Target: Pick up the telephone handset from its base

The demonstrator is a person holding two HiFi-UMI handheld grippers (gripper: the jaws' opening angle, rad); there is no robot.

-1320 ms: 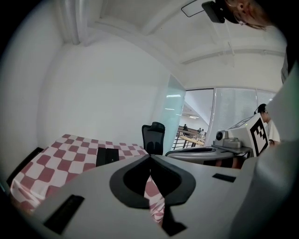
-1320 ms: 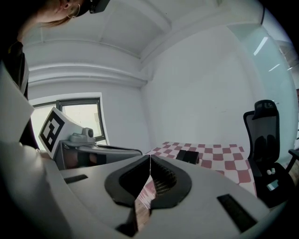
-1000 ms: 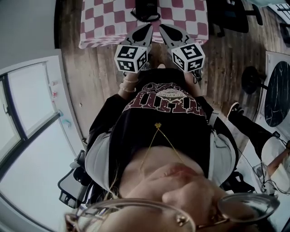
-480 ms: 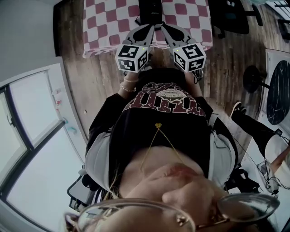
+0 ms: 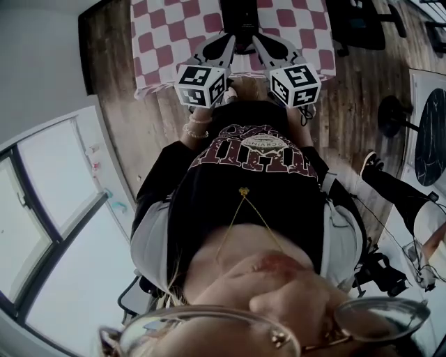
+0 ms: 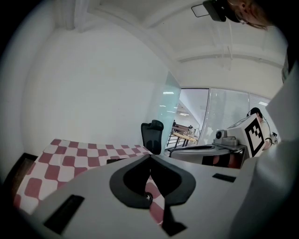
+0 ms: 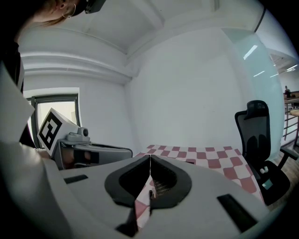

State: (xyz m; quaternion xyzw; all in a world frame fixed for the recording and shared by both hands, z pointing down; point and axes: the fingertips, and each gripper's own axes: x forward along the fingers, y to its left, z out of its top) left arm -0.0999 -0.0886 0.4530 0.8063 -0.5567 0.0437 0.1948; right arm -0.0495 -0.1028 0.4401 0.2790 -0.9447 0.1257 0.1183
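The left gripper (image 5: 224, 43) and right gripper (image 5: 263, 43), jaws pressed together and empty, have moved nearer the telephone (image 5: 240, 15) on the checked surface (image 5: 167, 35); grasping seems next.

- A bench (image 5: 157, 80) stands on a wooden plank floor (image 5: 136, 132), seen from steeply above.
- A red-and-white checked cloth (image 5: 167, 28) covers the whole bench top and hangs over its near edge.
- A black telephone (image 5: 239, 14) sits on the cloth, at the middle of the bench close to the near edge.
- A dark office chair (image 5: 355, 24) stands on the floor, just beside the right end of the bench.
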